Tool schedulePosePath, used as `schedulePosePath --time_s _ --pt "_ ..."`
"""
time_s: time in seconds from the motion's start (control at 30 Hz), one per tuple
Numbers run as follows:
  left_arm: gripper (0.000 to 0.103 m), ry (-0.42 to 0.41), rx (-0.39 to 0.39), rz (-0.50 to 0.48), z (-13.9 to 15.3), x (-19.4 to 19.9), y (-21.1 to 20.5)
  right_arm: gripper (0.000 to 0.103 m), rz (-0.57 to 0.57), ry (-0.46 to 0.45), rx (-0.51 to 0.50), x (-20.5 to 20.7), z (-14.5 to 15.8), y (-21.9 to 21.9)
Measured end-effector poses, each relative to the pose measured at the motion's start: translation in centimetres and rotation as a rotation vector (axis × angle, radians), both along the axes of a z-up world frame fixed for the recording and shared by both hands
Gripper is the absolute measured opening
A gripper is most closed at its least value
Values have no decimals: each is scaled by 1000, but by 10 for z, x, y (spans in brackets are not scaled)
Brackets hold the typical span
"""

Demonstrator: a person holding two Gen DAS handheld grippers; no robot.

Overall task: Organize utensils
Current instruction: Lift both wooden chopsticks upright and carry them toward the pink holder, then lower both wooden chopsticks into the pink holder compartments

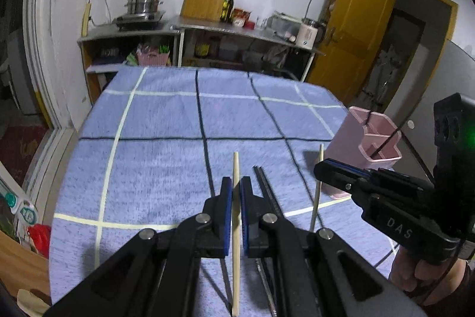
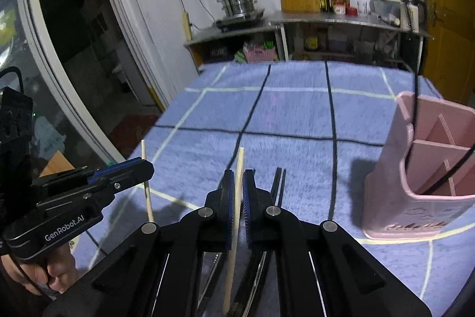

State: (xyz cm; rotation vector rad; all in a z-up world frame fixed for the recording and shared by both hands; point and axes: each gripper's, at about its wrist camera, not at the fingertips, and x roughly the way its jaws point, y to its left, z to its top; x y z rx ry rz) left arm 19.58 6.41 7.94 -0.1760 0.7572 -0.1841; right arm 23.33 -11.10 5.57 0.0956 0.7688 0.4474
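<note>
Left tongs (image 1: 236, 193) and right tongs (image 2: 239, 192) are each clamped on one chopstick (image 1: 236, 165) (thin, smooth); a slip may be caused at the holder (image 2: 386, 198) rim.

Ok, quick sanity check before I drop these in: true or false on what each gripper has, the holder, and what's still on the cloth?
1. The left gripper is shut on a pale chopstick. True.
2. The right gripper is empty. False: it grips a second pale chopstick.
3. The pink holder lies tipped on its side. False: it stands upright on the blue cloth.
4. A pair of black chopsticks lies on the cloth. True.
5. The holder sits on the left gripper's side. False: it stands out to the right of the right gripper.
</note>
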Motion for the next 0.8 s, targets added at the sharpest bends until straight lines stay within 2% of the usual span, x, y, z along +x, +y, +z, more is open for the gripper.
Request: schedulePosePath --time_s 0.23,0.57,0.8 --pt "6 -43 8 -22 23 -14 -8 5 -2 -65 19 -23 27 -9" --pt "6 -63 16 -43 38 -28 -21 5 -11 -101 25 -43 41 -23" --pt "6 -82 -6 -86 56 -29 -33 5 -39 -138 22 -55 55 -43"
